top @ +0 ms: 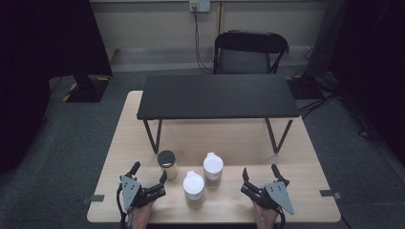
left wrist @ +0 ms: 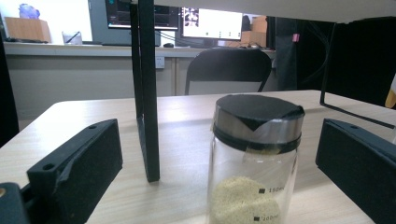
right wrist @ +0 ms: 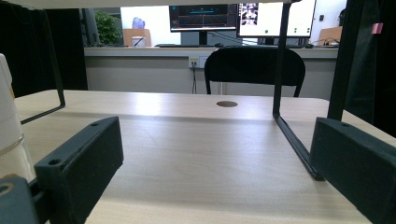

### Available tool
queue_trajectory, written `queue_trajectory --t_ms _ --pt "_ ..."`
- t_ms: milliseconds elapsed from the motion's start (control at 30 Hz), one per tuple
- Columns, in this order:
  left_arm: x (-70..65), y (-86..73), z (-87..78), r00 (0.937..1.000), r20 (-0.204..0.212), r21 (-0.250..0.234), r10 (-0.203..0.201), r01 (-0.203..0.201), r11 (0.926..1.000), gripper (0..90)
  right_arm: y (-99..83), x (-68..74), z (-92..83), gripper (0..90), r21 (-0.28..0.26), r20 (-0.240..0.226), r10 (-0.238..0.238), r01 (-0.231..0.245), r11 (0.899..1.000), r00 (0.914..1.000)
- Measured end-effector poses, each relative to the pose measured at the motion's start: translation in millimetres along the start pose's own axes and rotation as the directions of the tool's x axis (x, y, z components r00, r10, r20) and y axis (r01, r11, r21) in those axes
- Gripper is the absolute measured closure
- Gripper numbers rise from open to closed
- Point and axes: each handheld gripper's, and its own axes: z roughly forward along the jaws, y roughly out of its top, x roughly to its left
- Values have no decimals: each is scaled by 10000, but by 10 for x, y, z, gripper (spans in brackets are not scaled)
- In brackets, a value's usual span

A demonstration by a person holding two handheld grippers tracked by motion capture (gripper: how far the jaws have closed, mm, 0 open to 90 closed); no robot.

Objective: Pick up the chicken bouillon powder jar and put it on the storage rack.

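Jars stand in a loose cluster at the near middle of the bench (top: 143,143), within reach of both hands, which suggests they are set out for picking up. Furthest left, the left gripper (top: 149,177) rests on the bench with its jaws spread wide and nothing between them. Just beyond its right jaw stands the black-lidded jar (top: 167,164), partly filled with pale grains; in the left gripper view this jar (left wrist: 254,158) sits upright ahead of the open jaws, so it looks like the likely first pick. Next come two white-capped jars, one nearer (top: 194,189) and one just behind it (top: 213,170), close together but apart. Rightmost, the right gripper (top: 260,177) also lies wide open and empty, aimed at bare bench under the black shelf (top: 217,95).
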Motion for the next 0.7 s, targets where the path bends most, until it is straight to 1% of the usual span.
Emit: queue_trajectory --t_ms 133,200,333,400,500,567,700 --pt "-16 26 -7 10000 28 -131 10 -10 9999 0 0 2 -1 17 -2 11 -12 12 10000 10000" --pt "-28 41 -6 9998 182 -93 17 -15 10000 0 0 2 -1 17 8 12 -25 25 10000 10000" --pt "-53 82 2 9994 323 -127 144 -140 9998 0 0 1 -2 13 -6 4 -2 2 10000 10000" --pt "-60 99 11 9989 365 -171 284 -278 9995 0 0 0 -2 12 -2 10 6 -6 10000 10000" --pt "-60 112 38 9985 518 -49 160 -157 9999 0 0 0 -1 11 0 -1 3 -3 10000 10000" --pt "-68 125 51 9981 583 45 187 -190 9998 0 0 0 -2 10 -5 -16 -3 3 10000 10000" --pt "-81 134 59 9979 627 88 181 -186 9998 0 -1 0 -5 9 -25 -39 -21 21 10000 10000"
